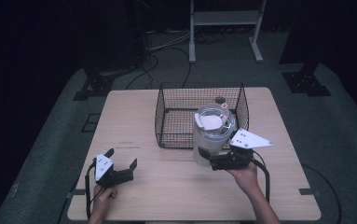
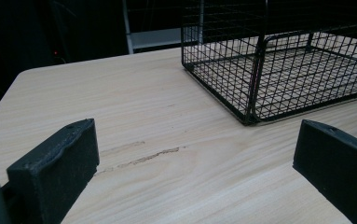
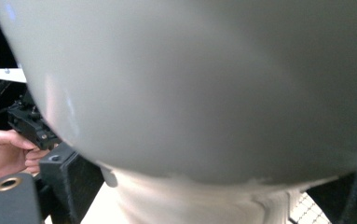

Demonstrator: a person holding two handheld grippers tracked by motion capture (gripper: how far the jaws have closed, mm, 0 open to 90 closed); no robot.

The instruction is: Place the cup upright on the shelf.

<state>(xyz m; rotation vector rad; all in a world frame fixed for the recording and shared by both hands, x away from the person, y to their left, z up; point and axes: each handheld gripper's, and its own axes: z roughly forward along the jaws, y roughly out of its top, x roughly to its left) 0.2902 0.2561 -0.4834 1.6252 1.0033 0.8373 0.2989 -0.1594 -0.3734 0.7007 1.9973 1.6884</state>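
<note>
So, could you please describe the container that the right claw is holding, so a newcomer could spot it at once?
Start at the light wooden table and find the black wire mesh basket at its far middle. At the basket's near right corner stands a tall, pale grey cylindrical tumbler with a clear lid, gripped low down by the right claw. It is the table's one solid, light-coloured vessel.

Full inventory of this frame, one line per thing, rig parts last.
tumbler: 1, pale grey with clear lid, held at the basket's near right corner
wire basket: 1, black, far middle of the table
table: 1, light wood
metal frame: 1, pale grey, on the floor beyond the table
left gripper: 1, black, jaws open, near left of the table
right gripper: 1, black, jaws closed on the tumbler's lower body
</note>
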